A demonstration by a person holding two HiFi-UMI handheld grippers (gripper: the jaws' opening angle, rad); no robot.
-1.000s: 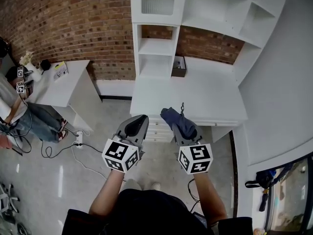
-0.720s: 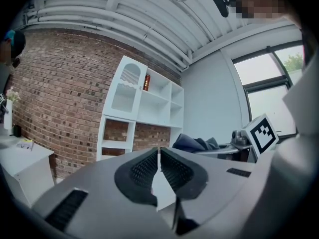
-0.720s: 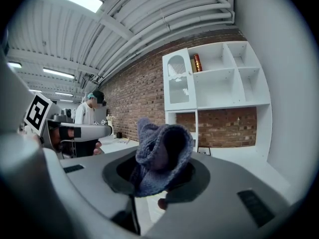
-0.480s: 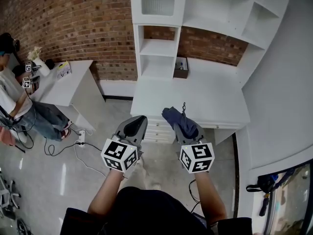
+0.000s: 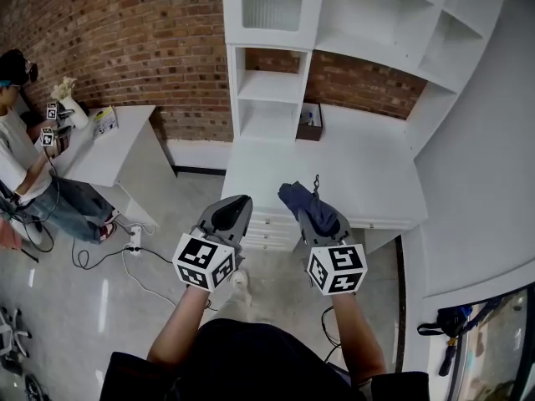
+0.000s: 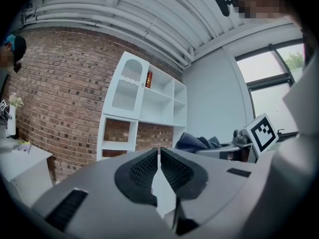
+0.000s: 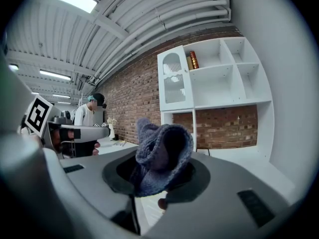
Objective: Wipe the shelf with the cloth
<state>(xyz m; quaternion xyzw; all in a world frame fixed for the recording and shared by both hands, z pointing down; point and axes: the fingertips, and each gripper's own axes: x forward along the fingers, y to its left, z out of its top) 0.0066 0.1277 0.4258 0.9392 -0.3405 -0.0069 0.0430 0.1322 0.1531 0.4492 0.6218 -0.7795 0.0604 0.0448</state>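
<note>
Your right gripper (image 5: 311, 214) has its fingers clamped on the blue-grey knitted cloth (image 5: 301, 203). The cloth bunches up above the fingers in the right gripper view (image 7: 162, 151). Your left gripper (image 5: 237, 202) holds nothing, its fingers closed to a thin slit.

In the head view both grippers hang over the grey floor (image 5: 167, 249). They are just short of the front edge of the white bench (image 5: 359, 170), and the cloth's tip overlaps that edge above the white drawers (image 5: 263, 224).

The white shelf unit (image 5: 267, 82) stands at the rear of the bench against the brick wall, its open compartments facing you. A small brown box (image 5: 309, 119) sits at the back beside it; the rest of the bench top is bare. A pale wall (image 5: 476, 140) closes off the right side. At the left, open floor separates the bench from a smaller white bench (image 5: 109, 144), where a seated person (image 5: 21, 157) is.
</note>
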